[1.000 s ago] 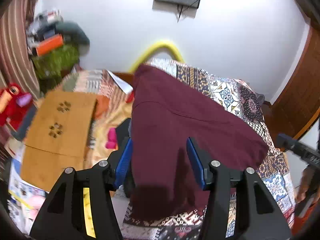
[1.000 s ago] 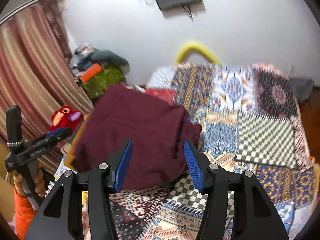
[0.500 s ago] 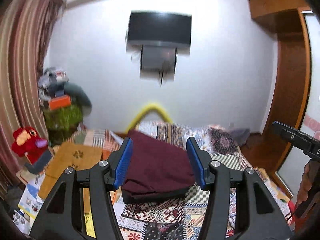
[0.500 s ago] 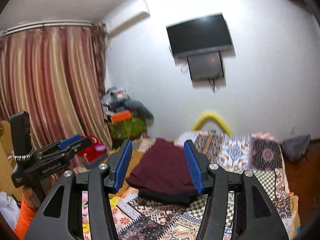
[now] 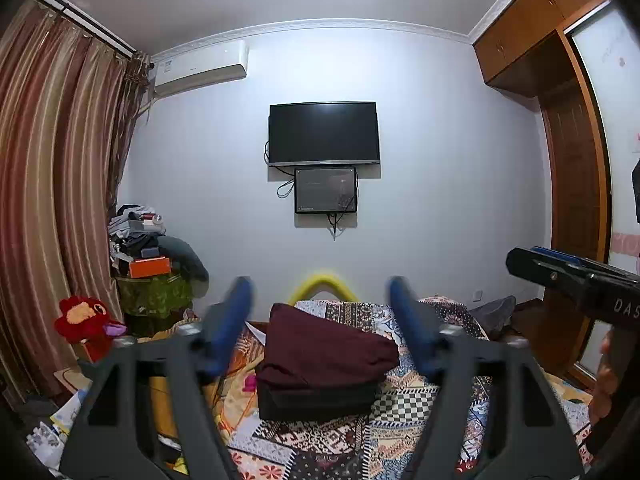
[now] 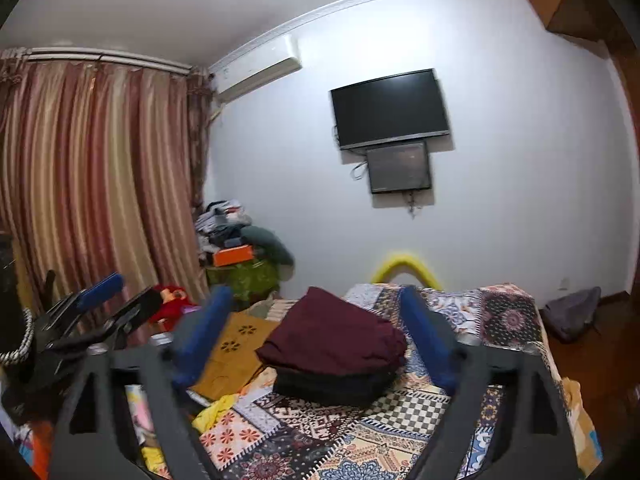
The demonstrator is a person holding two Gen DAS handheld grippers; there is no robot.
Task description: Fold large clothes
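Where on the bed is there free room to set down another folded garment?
Free: the patchwork bedspread right of the maroon folded garment, and the strip in front of it. Crowded: its left side, with the tan cardboard and loose clutter.

bedroom around the bed

a dark tv (image 5: 323,133) hangs on the pale wall, with a smaller screen (image 5: 325,196) just below it. an air conditioner (image 5: 200,66) sits high by the striped curtain (image 5: 48,184). a red plush toy (image 5: 82,318) lies near a green-draped pile topped by an orange box (image 5: 150,267). a patchwork quilt (image 6: 506,322) covers the bed, a yellow tube (image 6: 406,266) arches behind it, and a brown board (image 6: 234,346) lies at the left.
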